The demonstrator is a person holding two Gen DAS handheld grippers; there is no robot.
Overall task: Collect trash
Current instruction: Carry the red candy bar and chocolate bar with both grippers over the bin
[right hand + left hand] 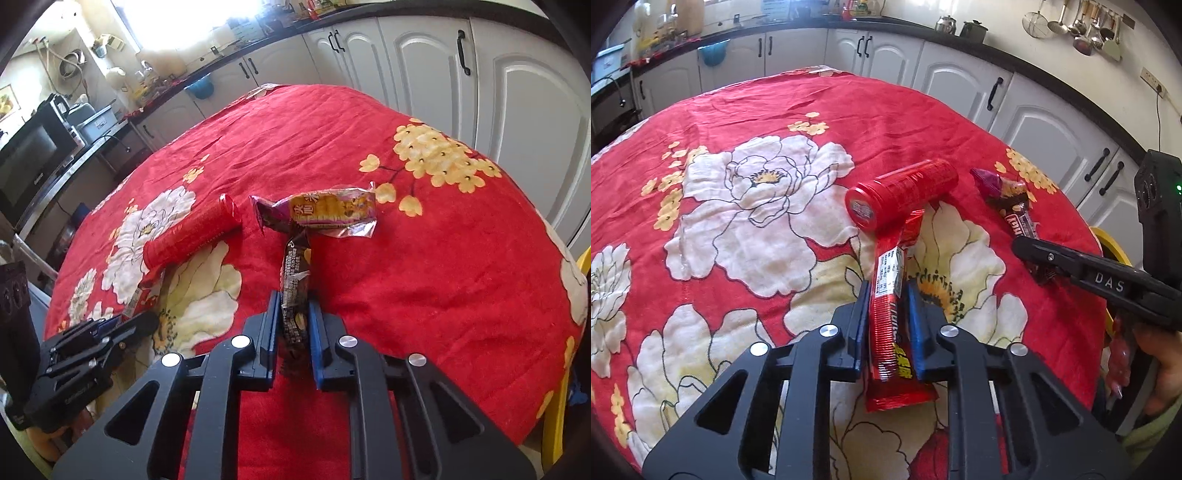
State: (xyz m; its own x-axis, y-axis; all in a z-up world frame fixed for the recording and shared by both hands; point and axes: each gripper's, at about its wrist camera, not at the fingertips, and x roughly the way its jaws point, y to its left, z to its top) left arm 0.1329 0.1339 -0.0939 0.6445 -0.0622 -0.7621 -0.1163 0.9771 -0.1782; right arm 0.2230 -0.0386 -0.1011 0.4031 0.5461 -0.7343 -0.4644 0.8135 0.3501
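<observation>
On the red flowered tablecloth (775,110) lies a long red snack wrapper (886,288), and my left gripper (886,291) is shut on it, blue pads pressing both sides. Its far end runs under a red can (901,195) lying on its side. To the right, my right gripper (1034,254) is shut on a dark brown wrapper (1019,218). In the right wrist view that brown wrapper (295,280) sits pinched between the pads of the right gripper (293,299). Its far end touches a purple-and-yellow biscuit packet (321,212). The red can (192,236) lies left of it.
White kitchen cabinets (960,81) with black handles run behind the table, under a dark countertop. A microwave (26,162) stands at the left. A yellow chair (557,406) is at the table's right edge. A hand (1160,369) holds the right gripper.
</observation>
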